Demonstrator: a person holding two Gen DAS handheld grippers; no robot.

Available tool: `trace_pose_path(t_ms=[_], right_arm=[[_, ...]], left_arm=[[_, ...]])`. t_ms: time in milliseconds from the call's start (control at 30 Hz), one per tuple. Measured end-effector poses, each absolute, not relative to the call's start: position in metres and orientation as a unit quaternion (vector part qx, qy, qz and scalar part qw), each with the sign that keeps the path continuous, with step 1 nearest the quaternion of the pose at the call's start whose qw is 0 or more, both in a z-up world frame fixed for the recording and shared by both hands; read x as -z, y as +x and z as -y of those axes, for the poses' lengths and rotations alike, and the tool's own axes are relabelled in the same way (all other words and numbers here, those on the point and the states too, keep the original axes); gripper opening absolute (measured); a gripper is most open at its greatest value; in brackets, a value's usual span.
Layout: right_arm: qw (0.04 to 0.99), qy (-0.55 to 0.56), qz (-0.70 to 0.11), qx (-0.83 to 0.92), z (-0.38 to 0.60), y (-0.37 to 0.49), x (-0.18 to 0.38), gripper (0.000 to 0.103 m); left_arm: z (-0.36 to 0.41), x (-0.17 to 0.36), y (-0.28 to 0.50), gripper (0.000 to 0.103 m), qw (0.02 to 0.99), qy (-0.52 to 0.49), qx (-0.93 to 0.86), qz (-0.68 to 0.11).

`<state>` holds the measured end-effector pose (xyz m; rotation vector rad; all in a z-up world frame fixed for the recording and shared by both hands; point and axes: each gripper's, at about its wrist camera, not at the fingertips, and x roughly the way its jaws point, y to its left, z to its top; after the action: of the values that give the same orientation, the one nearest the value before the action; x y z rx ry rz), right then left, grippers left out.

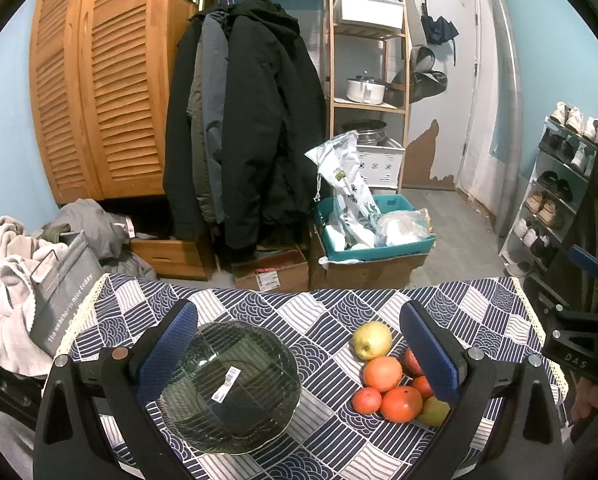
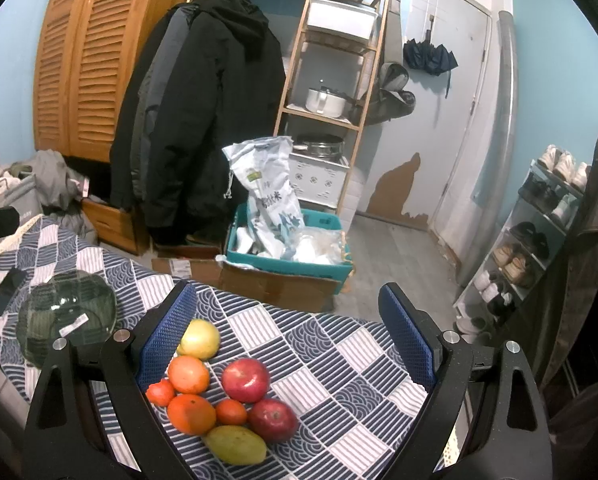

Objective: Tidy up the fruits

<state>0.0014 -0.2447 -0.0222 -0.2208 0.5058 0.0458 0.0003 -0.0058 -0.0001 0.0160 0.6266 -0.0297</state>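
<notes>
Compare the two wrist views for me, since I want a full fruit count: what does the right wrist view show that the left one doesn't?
Only the right wrist view shows both red apples whole, the entire mango and a dark flat object beyond the bowl. Only the left wrist view shows the grey lettered bag at the table's edge and the right tongs from outside. Both share the empty glass bowl, the yellow apple, the oranges and the patterned tablecloth. Both tongs are open.
</notes>
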Motion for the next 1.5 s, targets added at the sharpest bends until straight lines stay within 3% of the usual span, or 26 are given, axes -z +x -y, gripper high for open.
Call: trace_pose_path(t_ms=[533,1500], right_arm=[[0.955,-0.1,-0.28,-0.012,0.265,0.01,0.042,0.091],[0.897,-0.055,-0.438,-0.009,0.305,0.052,0.142,0.091]], left_arm=[[0.028,0.022,0.013,0.102,0.943,0.013,0.024,-0.332],[0.061,0.11,0.05,0.102,0.895,0.045,0.058,-0.44]])
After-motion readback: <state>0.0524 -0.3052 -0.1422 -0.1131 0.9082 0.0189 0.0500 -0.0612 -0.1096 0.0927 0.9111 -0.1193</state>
